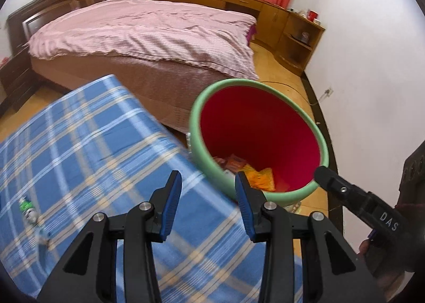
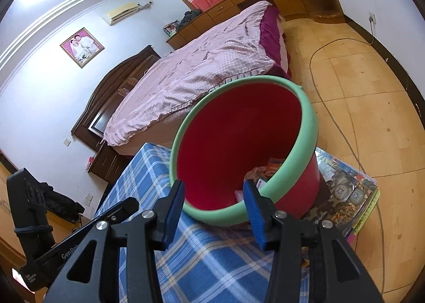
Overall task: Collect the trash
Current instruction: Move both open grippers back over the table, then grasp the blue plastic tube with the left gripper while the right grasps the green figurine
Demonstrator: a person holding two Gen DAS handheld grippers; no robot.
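1. At the far left of the left wrist view, a small green-and-white wrapper (image 1: 26,208) lies on the blue plaid cloth (image 1: 87,143). It is blurred, so what kind of trash it is cannot be told.
2. The left gripper (image 1: 208,204) hangs above the plaid surface with its blue pads (image 1: 171,204) standing wide apart and nothing between them.
3. Just beyond and to the right of it sits the trash bin (image 1: 259,85), red inside with a pale green rim, right beside the edge of the plaid surface. Orange and red snack wrappers (image 1: 261,178) lie at its bottom.
4. The black body of the right gripper (image 1: 358,204) juts in from the right edge of that view, near the bin's rim.
5. Behind all this stands a bed (image 1: 148,29) under a pink cover, with a wooden cabinet (image 1: 279,16) along the curtained wall.
6. In the right wrist view, the left gripper's handle (image 2: 29,196) shows at the far left.
7. The right gripper (image 2: 215,207) is also spread wide and holds nothing; its right pad sits in front of the bin's (image 2: 309,122) green rim.
8. Right of the bin, colourful printed books (image 2: 348,191) lie stacked on the tan tile floor (image 2: 372,90), and a thin cable (image 2: 332,117) runs across the tiles.
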